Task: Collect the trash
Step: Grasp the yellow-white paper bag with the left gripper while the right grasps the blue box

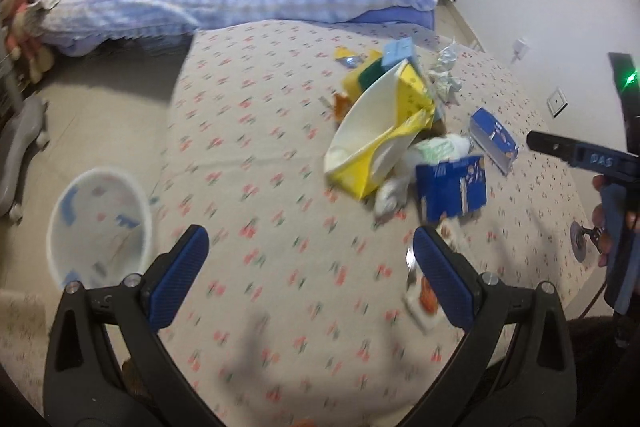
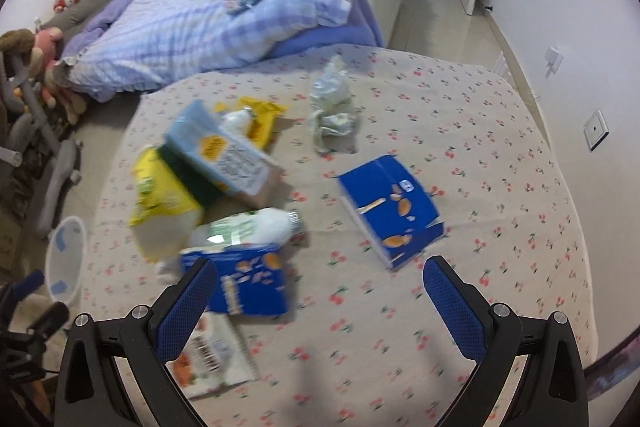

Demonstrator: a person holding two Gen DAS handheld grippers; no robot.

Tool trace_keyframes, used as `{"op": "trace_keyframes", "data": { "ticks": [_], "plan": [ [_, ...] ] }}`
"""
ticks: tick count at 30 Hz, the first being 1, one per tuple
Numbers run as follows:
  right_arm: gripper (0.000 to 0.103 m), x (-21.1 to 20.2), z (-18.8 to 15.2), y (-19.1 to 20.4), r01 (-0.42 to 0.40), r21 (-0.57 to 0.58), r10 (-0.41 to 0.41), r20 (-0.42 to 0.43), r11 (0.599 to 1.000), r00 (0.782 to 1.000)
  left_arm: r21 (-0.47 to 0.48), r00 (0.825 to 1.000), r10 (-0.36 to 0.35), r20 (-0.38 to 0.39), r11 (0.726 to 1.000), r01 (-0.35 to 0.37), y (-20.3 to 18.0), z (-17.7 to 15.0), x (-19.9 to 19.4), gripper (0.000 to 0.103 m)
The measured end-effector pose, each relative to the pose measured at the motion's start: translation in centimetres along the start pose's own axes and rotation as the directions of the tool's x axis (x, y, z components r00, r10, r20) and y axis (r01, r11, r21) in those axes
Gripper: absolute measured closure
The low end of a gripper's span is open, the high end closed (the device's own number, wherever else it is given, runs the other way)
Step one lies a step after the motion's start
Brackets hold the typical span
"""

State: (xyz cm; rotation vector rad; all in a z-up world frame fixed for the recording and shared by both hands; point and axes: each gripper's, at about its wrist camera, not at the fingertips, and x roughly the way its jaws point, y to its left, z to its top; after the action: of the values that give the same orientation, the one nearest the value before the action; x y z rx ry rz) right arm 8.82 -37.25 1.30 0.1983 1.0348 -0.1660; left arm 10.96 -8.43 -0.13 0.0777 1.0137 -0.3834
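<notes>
Both-handed but empty: the left gripper (image 1: 310, 267) has its blue-padded fingers (image 1: 178, 277) spread wide with nothing between them, hovering over the cherry-print sheet (image 1: 280, 155). The right gripper (image 2: 320, 291) is likewise fully spread and holds nothing, though its left pad overlaps the near blue snack box (image 2: 240, 279) in the view; whether they touch cannot be told.

Trash lies in a loose heap on the sheet: a yellow bag (image 1: 384, 131) gaping open, a white plastic bottle (image 2: 248, 231) on its side, a light-blue carton (image 2: 224, 151), a second blue box (image 2: 390, 209) lying apart, crumpled pale wrapping (image 2: 334, 103) farther back, and a flat orange-printed wrapper (image 2: 208, 363) close under the right gripper.

From the left gripper the heap sits ahead and to the right. A white bin (image 1: 98, 225) stands on the floor just beside the bed, to the left gripper's left.
</notes>
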Motion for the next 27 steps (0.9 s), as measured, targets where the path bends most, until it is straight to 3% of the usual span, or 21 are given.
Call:
{"op": "trace_keyframes", "data": {
  "ticks": [7,11,15,20,22,24,27],
  "plan": [
    [0.000,5.8,1.9,-5.0,0.046,0.015,-0.045,-0.078,0.999,0.996,0.068,0.998,-0.053,-0.038,0.996,0.055,-2.1,2.6,5.4,0.015],
    [0.000,8.9,2.2,-7.1,-0.002,0.046,0.009,-0.138,0.999,0.990,0.121,0.997,-0.061,-0.038,0.990,0.065,-3.2,3.7,7.6,0.018],
    [0.000,11.3,1.7,-8.0,0.024,0.056,-0.013,-0.182,0.998,0.983,0.111,0.996,-0.074,-0.056,0.991,0.080,-3.3,4.2,9.3,0.038],
    [0.000,12.4,1.3,-8.9,0.017,0.094,-0.001,-0.172,0.995,0.985,0.085,0.992,-0.115,-0.059,0.989,0.120,-3.8,4.0,9.5,0.055],
    [0.006,12.3,1.2,-8.9,0.024,0.092,-0.009,-0.159,0.995,0.987,0.094,0.990,-0.129,-0.055,0.987,0.133,-4.1,3.9,9.2,0.063],
    [0.023,11.9,1.1,-9.0,0.025,0.087,-0.013,-0.147,0.996,0.989,0.095,0.990,-0.133,-0.049,0.986,0.137,-4.3,3.9,8.9,0.072],
    [0.035,11.3,1.1,-9.2,0.005,0.086,0.007,-0.139,0.996,0.990,0.075,0.989,-0.145,-0.034,0.986,0.148,-4.1,3.9,8.0,0.081]
  ]
}}
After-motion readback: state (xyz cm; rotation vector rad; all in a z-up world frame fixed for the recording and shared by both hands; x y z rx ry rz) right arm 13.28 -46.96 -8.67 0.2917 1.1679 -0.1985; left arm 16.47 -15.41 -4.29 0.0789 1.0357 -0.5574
